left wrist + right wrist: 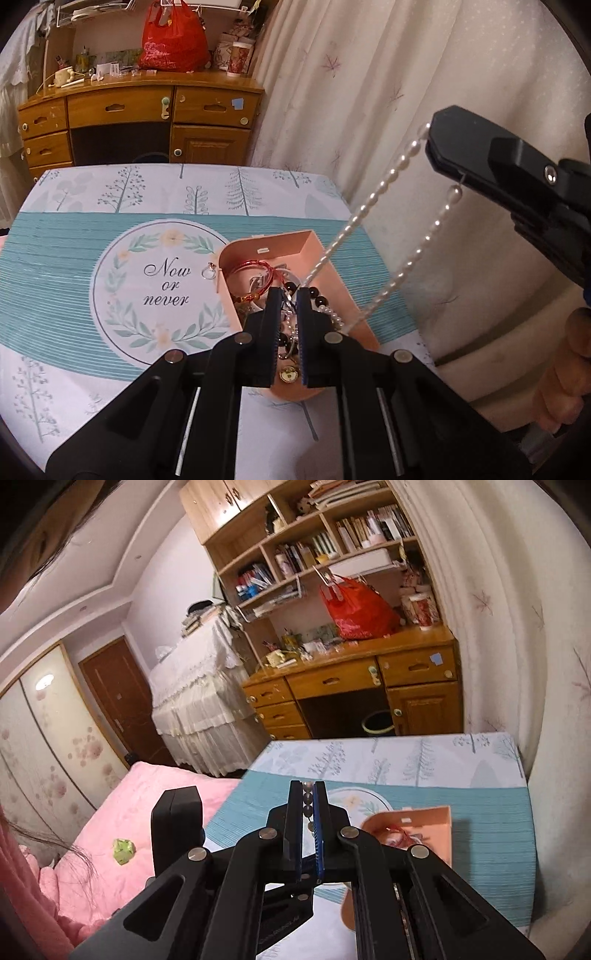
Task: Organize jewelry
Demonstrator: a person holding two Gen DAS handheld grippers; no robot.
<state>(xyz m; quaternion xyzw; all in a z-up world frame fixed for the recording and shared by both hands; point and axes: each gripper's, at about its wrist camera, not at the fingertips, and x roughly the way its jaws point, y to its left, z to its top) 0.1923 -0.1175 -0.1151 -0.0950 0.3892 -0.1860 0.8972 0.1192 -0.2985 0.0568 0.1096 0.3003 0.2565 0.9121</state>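
Left wrist view: my right gripper [430, 142] clenches the white pearl-bead necklace [373, 199] high above the open pink jewelry box [306, 240] while my left gripper [289, 295] pinches tangled strands inside — further pulling risks snapping the string or tipping the box.

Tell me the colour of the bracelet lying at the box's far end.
Red, a red cord bracelet; clearest in the left wrist view.
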